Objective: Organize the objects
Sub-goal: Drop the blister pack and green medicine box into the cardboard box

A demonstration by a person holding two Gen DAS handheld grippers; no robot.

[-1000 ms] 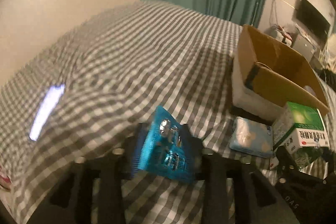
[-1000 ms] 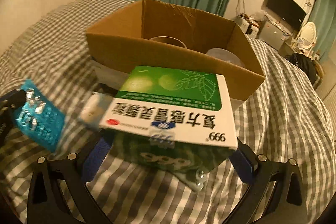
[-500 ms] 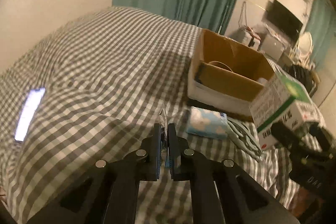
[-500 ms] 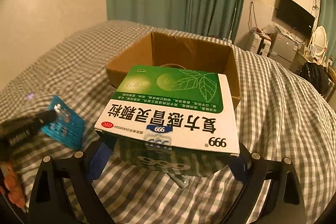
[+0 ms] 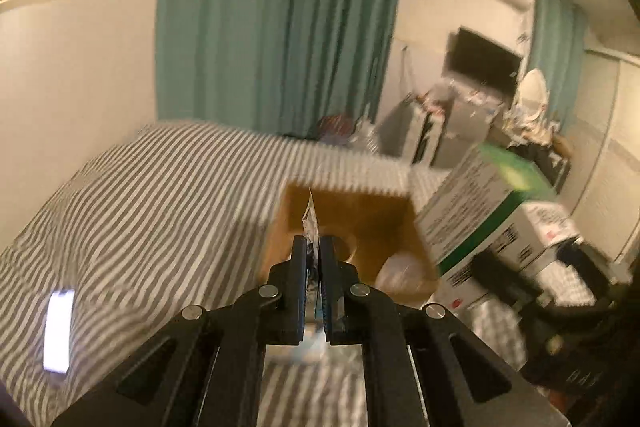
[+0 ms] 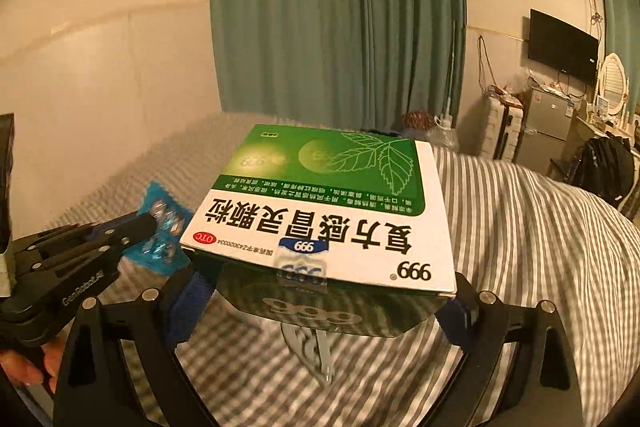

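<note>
My left gripper is shut on a blue blister pack, seen edge-on above the open cardboard box on the checked bed. The pack's blue face shows in the right wrist view, held by the left gripper. My right gripper is shut on a green and white medicine box, held level in the air above the bed. That box also shows at the right of the left wrist view, beside the cardboard box.
A lit phone lies on the checked bedspread at the left. A grey cable lies on the bed under the medicine box. Teal curtains, a TV and cluttered furniture stand beyond the bed.
Both grippers have risen and moved forward toward the cardboard box with their loads. The left gripper now holds the pack over the box's near wall; the medicine box hides the cardboard box in the right view.
</note>
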